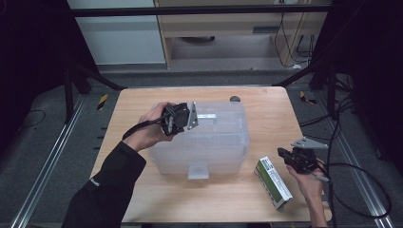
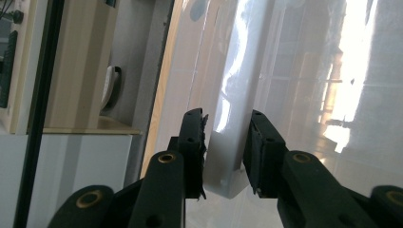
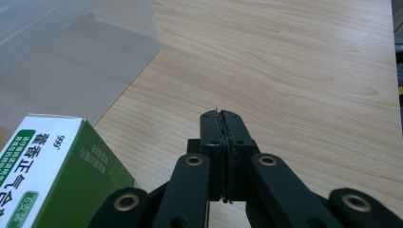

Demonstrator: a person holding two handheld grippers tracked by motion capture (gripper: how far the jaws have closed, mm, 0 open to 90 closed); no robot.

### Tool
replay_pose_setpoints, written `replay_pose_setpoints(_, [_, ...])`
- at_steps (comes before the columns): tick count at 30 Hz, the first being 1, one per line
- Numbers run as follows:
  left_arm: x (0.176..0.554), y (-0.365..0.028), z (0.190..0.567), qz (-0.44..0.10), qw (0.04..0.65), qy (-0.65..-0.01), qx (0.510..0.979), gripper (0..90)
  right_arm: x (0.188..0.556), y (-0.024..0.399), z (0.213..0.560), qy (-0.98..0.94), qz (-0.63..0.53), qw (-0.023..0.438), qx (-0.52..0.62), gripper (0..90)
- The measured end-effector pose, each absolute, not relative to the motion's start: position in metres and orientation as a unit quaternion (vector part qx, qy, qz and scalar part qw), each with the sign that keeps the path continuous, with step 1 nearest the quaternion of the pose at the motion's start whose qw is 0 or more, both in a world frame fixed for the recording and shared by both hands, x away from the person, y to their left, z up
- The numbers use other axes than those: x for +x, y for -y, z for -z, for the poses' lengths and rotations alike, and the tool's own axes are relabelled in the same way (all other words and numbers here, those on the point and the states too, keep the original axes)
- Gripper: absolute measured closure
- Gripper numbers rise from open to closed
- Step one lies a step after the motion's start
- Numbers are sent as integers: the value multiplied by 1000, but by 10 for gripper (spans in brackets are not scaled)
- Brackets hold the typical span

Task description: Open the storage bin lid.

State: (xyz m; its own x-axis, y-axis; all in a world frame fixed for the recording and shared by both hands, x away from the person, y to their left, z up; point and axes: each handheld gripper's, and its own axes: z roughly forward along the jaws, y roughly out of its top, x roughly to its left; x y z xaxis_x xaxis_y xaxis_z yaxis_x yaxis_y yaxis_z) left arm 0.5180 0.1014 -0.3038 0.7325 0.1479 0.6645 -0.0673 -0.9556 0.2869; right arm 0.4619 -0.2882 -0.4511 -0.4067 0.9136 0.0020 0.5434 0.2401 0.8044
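Note:
A clear plastic storage box [image 1: 214, 142] with its lid on stands in the middle of the wooden table [image 1: 271, 114]. My left gripper [image 1: 199, 116] reaches over the box's left top from the left, held in a hand. In the left gripper view its jaws [image 2: 227, 142] straddle the pale handle piece [image 2: 224, 166] on the lid, and both pads rest against its sides. My right gripper [image 1: 281, 153] hovers low at the right of the table, shut with nothing in it [image 3: 222, 116]. A green and white carton [image 1: 273, 182] [image 3: 52, 166] lies just left of it.
A grey latch [image 1: 198, 172] sticks out at the box's front side. A small dark round object [image 1: 234, 99] sits at the table's far edge behind the box. Cables trail off the right side near the metal rail [image 1: 366, 185].

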Motion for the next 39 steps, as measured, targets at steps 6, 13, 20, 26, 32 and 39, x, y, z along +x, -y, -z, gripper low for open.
replay_pose_setpoints(6, [518, -98, 302, -367, 126, -15, 921, 719, 461, 288, 448, -749, -382, 244, 484, 891])
replay_pose_setpoints(13, [517, -95, 301, -369, 112, -11, 923, 726, 458, 284, 437, -749, -393, 241, 475, 895])
replay_pose_setpoints(20, [518, -94, 299, -361, 110, -13, 926, 729, 454, 279, 422, -753, -409, 234, 458, 899])
replay_pose_setpoints(26, [520, -94, 297, -351, 110, -14, 930, 730, 450, 269, 410, -758, -424, 231, 440, 900])
replay_pose_setpoints(32, [522, -95, 296, -344, 115, -16, 932, 730, 447, 261, 402, -766, -431, 227, 420, 900])
replay_pose_setpoints(39, [522, -95, 295, -341, 115, -18, 933, 731, 444, 247, 394, -776, -434, 223, 400, 900])
